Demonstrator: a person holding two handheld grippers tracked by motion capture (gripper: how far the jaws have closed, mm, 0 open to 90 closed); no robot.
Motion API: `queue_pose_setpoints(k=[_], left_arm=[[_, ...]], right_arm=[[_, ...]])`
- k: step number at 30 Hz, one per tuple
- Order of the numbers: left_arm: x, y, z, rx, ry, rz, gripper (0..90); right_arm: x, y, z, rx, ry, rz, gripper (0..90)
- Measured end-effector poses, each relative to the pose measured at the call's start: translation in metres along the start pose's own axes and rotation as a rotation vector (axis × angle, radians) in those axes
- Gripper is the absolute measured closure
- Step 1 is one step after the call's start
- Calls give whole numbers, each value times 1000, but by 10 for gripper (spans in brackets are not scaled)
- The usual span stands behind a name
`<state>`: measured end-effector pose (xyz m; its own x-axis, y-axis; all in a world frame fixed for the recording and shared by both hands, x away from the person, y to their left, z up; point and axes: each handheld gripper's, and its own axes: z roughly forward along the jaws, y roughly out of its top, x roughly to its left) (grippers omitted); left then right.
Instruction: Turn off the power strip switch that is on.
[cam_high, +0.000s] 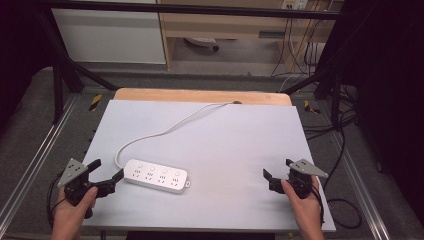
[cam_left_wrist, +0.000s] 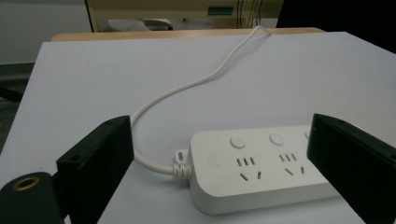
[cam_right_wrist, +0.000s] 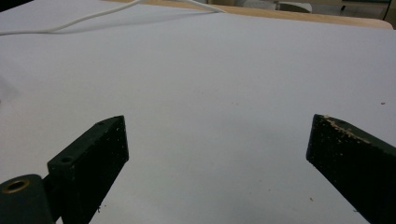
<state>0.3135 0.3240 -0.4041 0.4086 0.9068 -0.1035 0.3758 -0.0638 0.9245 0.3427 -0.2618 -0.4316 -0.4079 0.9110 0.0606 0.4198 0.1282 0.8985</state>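
A white power strip (cam_high: 156, 176) lies at lower left of the high view, its cord (cam_high: 165, 127) curving toward the top centre. The left gripper (cam_high: 107, 172) sits just beside its cord end, jaws apart. At lower right, the right gripper (cam_high: 276, 171) rests with jaws apart over the bare table (cam_high: 225, 145).

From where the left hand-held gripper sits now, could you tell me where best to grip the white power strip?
Probably across the narrow width of the power strip, at the cable end nearest the left hand-held gripper. It lies flat, long and slim, so open jaws can likely span its two long sides. Come from its left end, staying clear of the cable leaving there.
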Motion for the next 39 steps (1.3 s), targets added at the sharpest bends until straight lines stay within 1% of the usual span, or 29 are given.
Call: queue_pose_setpoints(k=[4, 5, 6, 8, 10, 12, 13, 16, 20, 22, 23, 27, 29, 30, 32, 35, 39], left_arm=[[1, 1, -2, -11, -1, -6, 71], [0, 2, -3, -16, -1, -3, 72], [0, 2, -3, -16, -1, -3, 72], [0, 2, -3, -16, -4, 0, 73], [-2, 3, -3, -29, -6, -14, 75], [-2, 3, -3, -34, -8, -14, 84], [-3, 4, -3, -33, -5, -6, 84], [-9, 8, -5, -53, -10, 0, 90], [-14, 11, -6, -69, -16, 10, 88], [-20, 16, -6, -76, -7, 19, 88], [-20, 16, -6, -76, -7, 19, 82], [-28, 23, -7, -71, 25, 9, 70], [-31, 27, -9, -87, 44, 10, 45], [-32, 29, -9, -91, 44, 10, 52], [-33, 34, -11, -93, 39, -7, 63], [-34, 39, -11, -101, 52, -10, 52], [-30, 46, -5, -81, 67, -26, 63]], right_arm=[[4, -1, 1, 3, 6, -17, 50], [7, -1, 2, -1, 7, -25, 47], [8, -1, 2, -7, 5, -36, 47], [10, -1, 2, -15, 5, -45, 44], [11, -1, 3, -8, 14, -49, 40], [13, -1, 4, -7, 20, -52, 43], [13, -1, 4, -7, 20, -52, 43], [16, 0, 3, -10, 23, -50, 37], [17, 1, 2, -3, 23, -56, 35], [18, 1, 2, -7, 23, -63, 34], [19, 1, 2, -4, 20, -67, 36], [20, 1, 3, 9, 23, -77, 36], [21, 1, 4, 17, 24, -84, 35], [21, 1, 4, 17, 24, -84, 35], [21, 1, 4, 16, 26, -86, 34], [22, 1, 4, 17, 33, -92, 32], [23, 1, 2, 12, 40, -95, 32]])
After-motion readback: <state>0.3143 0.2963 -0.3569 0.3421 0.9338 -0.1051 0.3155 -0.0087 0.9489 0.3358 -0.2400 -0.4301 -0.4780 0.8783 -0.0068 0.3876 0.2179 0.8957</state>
